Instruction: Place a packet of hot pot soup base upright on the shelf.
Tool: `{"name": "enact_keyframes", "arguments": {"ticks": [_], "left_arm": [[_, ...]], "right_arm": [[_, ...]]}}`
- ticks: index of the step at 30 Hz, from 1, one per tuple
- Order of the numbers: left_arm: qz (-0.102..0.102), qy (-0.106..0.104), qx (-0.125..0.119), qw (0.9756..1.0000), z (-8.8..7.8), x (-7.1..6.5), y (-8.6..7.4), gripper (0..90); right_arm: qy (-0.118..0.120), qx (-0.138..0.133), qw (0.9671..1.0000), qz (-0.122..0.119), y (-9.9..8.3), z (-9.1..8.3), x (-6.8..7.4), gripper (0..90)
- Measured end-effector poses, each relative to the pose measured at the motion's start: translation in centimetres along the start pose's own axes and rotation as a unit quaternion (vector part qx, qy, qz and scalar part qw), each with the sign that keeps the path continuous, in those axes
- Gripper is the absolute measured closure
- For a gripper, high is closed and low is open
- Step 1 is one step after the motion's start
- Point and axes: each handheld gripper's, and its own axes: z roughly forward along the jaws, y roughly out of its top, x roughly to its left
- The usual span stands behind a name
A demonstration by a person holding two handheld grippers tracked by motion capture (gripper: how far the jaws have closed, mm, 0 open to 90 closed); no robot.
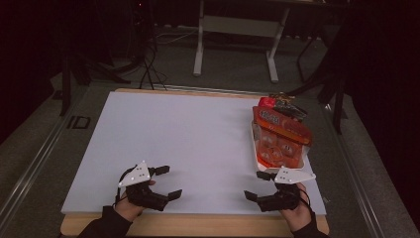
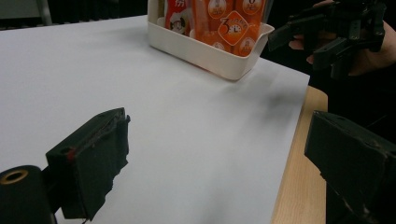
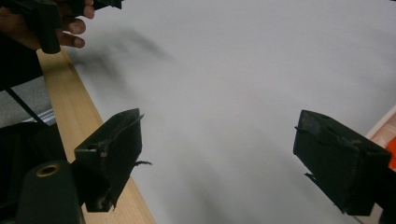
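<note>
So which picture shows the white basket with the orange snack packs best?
The left gripper view: the white basket sits close, lit, its near wall and rim plain, orange packs standing inside. The high view shows the whole basket from above, but small and dim. The right gripper view catches just a sliver at its right edge.
</note>
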Motion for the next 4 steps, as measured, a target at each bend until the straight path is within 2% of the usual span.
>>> {"name": "enact_keyframes", "arguments": {"ticks": [4], "left_arm": [[0.0, -0.001, 0.0, 1.0, 0.02, 0.01, -0.01, 6.6]], "right_arm": [[0.001, -0.001, 1.0, 0.001, 0.0, -0.01, -0.01, 15.3]]}}
